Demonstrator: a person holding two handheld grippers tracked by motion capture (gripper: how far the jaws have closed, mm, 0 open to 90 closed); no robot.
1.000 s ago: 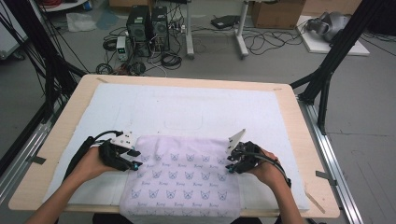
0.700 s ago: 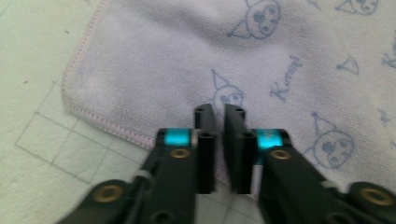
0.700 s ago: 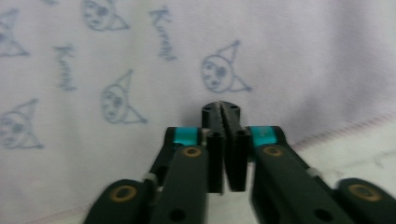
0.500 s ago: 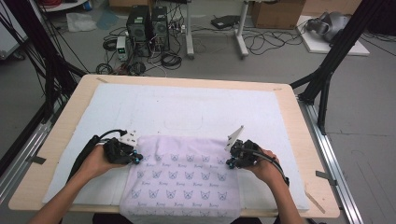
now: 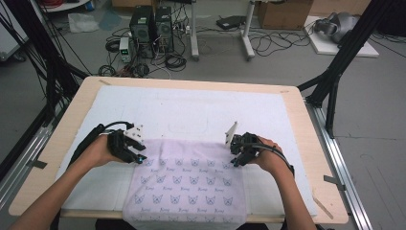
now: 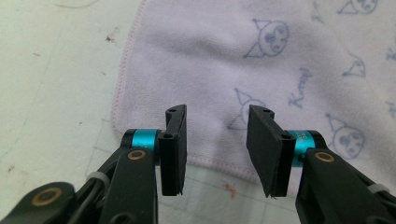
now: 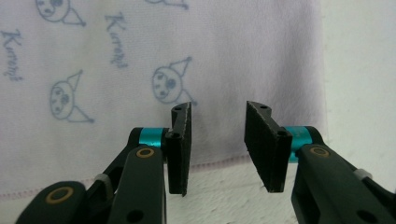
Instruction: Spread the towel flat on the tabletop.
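A soft, limp lilac towel [image 5: 186, 179] lay flat on the table [image 5: 306, 143], best pinched at its far corners, where the left gripper [image 6: 217, 149] and right gripper [image 7: 217, 147] hovered, their jaws just reopened and empty.

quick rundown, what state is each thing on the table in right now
towel: spread flat, near edge hangs over the table's front edge
left gripper: jaws apart and just been opening, nothing between them, above the towel's far left corner
right gripper: jaws apart and just been opening, nothing between them, above the towel's far right corner
white mat: flat under the towel
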